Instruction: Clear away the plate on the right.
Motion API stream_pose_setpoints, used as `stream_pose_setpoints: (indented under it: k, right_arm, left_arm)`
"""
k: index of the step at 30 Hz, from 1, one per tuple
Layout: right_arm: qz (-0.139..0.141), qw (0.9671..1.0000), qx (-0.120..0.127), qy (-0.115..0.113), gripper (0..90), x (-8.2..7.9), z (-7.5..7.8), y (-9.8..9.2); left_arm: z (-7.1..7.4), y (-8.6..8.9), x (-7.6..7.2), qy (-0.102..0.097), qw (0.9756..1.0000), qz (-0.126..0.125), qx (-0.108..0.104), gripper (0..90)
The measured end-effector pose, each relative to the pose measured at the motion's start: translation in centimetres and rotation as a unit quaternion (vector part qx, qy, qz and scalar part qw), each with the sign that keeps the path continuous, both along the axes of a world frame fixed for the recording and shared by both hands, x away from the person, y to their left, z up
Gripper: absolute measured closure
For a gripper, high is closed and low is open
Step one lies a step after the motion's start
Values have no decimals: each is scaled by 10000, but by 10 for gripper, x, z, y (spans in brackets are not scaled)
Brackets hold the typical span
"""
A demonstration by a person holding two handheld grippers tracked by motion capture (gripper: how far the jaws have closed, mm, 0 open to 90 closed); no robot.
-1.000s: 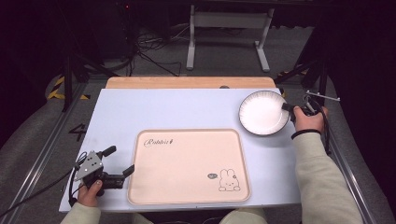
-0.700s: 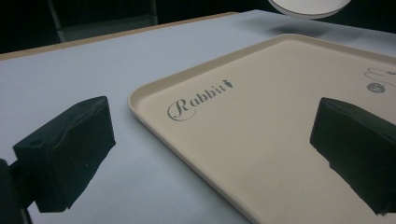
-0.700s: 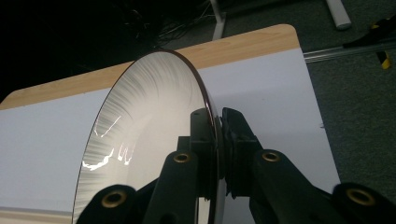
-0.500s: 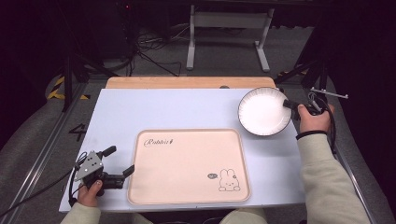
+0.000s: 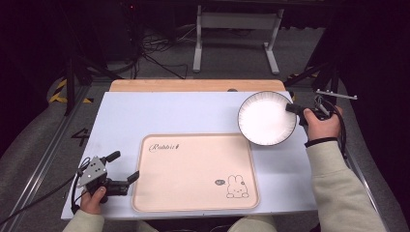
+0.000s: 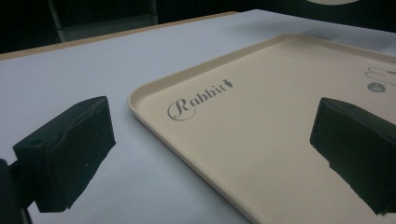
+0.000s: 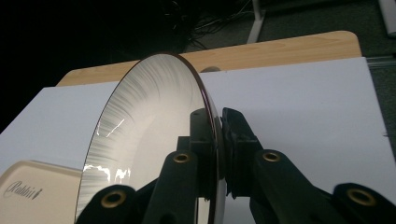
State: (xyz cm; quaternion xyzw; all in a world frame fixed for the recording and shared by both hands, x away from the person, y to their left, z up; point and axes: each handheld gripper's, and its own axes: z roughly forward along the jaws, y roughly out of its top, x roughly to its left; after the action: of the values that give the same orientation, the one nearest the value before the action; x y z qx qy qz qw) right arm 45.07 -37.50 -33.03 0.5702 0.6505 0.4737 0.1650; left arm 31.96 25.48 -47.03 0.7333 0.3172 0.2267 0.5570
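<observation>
A white plate [image 5: 267, 118] with a dark rim hangs tilted above the table's right side, partly over the far right corner of the beige tray [image 5: 193, 193]. My right gripper [image 5: 292, 108] is shut on the plate's right rim; in the right gripper view both jaws pinch the plate [image 7: 154, 126] edge-on at the gripper [image 7: 215, 140]. My left gripper [image 5: 122, 167] rests at the table's near left, open, its jaws straddling the tray's left edge. In the left gripper view the tray [image 6: 289, 140] with its "Rabbit" lettering lies between the spread jaws of the gripper [image 6: 210, 154].
The pale blue table top [image 5: 159, 113] has bare room left of and behind the tray. A wooden board [image 5: 193, 85] runs along the far edge. Beyond it stand a metal frame [image 5: 237, 34] and cables on the dark floor.
The right gripper has lifted the plate and carried it slightly left and toward the tray. The left gripper has stayed where it was.
</observation>
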Motion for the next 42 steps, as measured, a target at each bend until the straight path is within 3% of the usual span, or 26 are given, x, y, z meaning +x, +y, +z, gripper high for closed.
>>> stream_pose_setpoints:
  k: [21,32,42]
  right_arm:
    - [923,9957,89,62,834,-16,15,56]
    - [1308,9911,172,150,832,-19,16,80]
    - [1637,9859,213,268,831,-19,8,106]
  left_arm:
    - [0,0,0,-3,10000,-9,7,3]
    - [0,0,0,9,10000,-3,-8,3]
    - [0,1,0,-8,10000,-35,42,3]
